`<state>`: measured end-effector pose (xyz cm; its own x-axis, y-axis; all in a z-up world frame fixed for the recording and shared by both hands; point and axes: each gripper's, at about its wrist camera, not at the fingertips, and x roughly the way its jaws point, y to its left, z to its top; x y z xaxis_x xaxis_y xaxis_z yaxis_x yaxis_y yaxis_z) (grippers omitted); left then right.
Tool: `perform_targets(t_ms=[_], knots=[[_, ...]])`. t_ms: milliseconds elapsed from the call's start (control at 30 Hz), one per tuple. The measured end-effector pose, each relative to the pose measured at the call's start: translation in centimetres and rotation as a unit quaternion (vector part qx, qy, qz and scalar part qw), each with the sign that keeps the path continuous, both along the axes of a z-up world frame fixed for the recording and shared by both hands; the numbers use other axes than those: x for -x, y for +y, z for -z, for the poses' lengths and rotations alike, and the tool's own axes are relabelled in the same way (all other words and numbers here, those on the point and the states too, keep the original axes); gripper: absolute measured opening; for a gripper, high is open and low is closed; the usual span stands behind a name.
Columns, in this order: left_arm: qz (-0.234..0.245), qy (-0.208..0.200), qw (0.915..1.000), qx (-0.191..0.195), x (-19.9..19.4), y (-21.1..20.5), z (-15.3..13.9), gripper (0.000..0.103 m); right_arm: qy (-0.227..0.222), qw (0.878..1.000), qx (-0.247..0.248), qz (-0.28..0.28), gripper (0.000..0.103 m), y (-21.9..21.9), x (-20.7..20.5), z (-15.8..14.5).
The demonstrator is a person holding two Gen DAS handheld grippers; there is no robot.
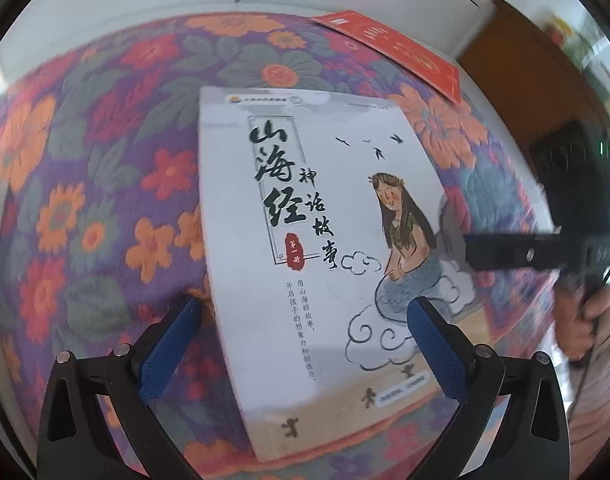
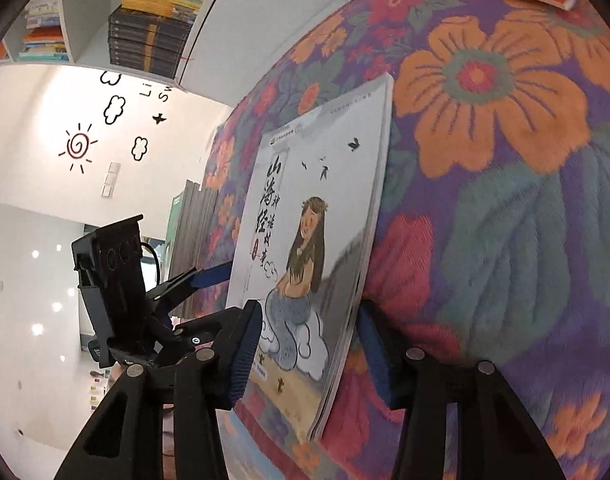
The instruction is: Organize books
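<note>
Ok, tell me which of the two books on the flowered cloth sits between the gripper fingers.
The white illustrated book with the long-haired figure sitting on a cloud. The flat red book lies apart at the cloth's far edge, away from both grippers.

Child's room: stacked bookshelf (image 2: 149,20), sun-and-cloud wall decals (image 2: 105,128).

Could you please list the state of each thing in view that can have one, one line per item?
White book: closed, cover up, flat on the floral cloth.
Red book: closed, lying flat at the far edge of the cloth.
Left gripper: open, fingers either side of the white book's near end.
Right gripper: open, straddling the white book's edge, pads not pressing.
</note>
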<state>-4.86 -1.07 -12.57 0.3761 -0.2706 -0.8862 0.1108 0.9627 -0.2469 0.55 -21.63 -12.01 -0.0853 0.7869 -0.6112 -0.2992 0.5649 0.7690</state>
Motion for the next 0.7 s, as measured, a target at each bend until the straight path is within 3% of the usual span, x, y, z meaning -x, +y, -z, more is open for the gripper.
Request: perform_targets(t_ms=[133,267,300,367,433,533,633,700], knots=[[0.002,-0.014,0.9989,-0.045,-0.2,-1.2,0.2,0.103,0.003,1.000,-0.004,-0.006,0.047,-0.7,-0.4,0.0],[-0.030,-0.012,0.9994,-0.007,-0.9,-0.1,-0.1,0.100,-0.002,1.000,-0.003,-0.011,0.047,-0.2,-0.9,-0.1],[-0.046,-0.010,0.9989,0.004,-0.9,0.6,-0.3,0.096,-0.009,1.000,0.002,-0.015,0.046,0.0,-0.9,-0.2],[-0.065,-0.009,0.9978,0.000,-0.8,1.4,-0.8,0.071,-0.022,1.000,0.009,-0.018,0.043,0.1,-0.6,-0.4],[-0.073,-0.011,0.9972,0.009,-0.9,2.3,-0.8,0.061,-0.025,1.000,0.012,-0.015,0.036,0.0,-0.6,-0.3],[-0.085,-0.027,0.9958,0.021,-1.1,4.0,-0.7,0.037,-0.020,1.000,0.002,-0.014,0.023,-0.3,-1.3,0.3],[-0.102,-0.024,0.9917,0.074,-1.0,6.0,-0.2,0.028,-0.006,1.000,-0.017,-0.016,0.014,-0.4,-2.1,1.1],[-0.101,-0.024,0.9917,0.075,-1.1,6.1,-0.1,0.028,-0.002,1.000,-0.020,-0.017,0.013,-0.4,-2.3,1.2]])
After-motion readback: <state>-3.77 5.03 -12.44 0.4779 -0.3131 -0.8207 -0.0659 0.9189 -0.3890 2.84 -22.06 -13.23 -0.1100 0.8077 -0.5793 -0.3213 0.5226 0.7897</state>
